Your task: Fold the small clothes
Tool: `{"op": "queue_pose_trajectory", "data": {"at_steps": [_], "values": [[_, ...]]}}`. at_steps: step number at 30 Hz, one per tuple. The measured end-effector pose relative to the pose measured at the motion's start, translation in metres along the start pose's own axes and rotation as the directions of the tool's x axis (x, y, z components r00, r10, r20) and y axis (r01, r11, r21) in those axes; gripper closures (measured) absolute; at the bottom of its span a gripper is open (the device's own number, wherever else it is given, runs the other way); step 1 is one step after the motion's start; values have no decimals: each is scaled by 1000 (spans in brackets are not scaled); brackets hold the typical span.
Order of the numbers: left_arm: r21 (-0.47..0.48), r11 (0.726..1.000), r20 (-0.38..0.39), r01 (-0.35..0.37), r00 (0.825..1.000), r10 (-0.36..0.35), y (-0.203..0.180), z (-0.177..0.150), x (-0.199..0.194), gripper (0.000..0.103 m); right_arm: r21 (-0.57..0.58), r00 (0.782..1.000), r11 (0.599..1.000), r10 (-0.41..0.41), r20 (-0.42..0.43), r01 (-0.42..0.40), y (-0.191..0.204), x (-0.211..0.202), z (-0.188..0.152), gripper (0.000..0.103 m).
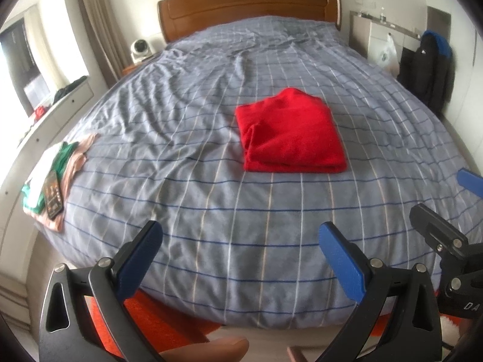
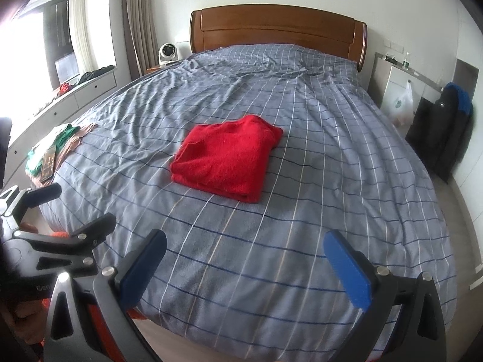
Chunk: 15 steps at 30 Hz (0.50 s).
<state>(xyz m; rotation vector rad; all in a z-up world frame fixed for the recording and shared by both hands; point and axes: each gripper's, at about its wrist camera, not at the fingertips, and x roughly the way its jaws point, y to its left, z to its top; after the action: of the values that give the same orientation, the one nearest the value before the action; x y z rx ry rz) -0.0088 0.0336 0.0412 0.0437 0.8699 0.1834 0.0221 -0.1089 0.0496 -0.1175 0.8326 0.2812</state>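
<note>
A red garment (image 1: 289, 132) (image 2: 226, 158) lies folded into a thick square in the middle of the bed (image 1: 187, 138) (image 2: 347, 157), which has a grey-blue checked cover. My left gripper (image 1: 241, 241) hovers open above the foot of the bed, well short of the garment, with nothing between its blue pads. My right gripper (image 2: 246, 250) is likewise open and empty over the near edge of the bed. The right gripper shows at the right edge of the left wrist view (image 1: 446, 208), and the left gripper at the left edge of the right wrist view (image 2: 75, 208).
A small pile of green, white and pink clothes (image 1: 57, 169) (image 2: 60, 144) with a phone (image 1: 53, 194) on it sits at the bed's left edge. A wooden headboard (image 1: 247, 3), a white fan (image 1: 140, 49), a dark jacket (image 2: 446, 126) at right, an orange rug (image 1: 157, 316) below.
</note>
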Motion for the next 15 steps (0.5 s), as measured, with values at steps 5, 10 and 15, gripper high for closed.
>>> {"op": "queue_pose_trajectory", "data": {"at_steps": [5,10,15], "values": [[-2,1000,7,1,1000,-1,0,-1,-2,0,-3,1000,1000,-1,-2,1,0,1,0,1],[-12,1000,1,16,1000,-16,1,0,-3,0,-7,1000,1000,-1,-5,1,1,1,-1,1],[-22,999,-2,30,1000,-30,2,0,-2,0,-9,1000,1000,-3,-7,3,1,1,-2,1]]}}
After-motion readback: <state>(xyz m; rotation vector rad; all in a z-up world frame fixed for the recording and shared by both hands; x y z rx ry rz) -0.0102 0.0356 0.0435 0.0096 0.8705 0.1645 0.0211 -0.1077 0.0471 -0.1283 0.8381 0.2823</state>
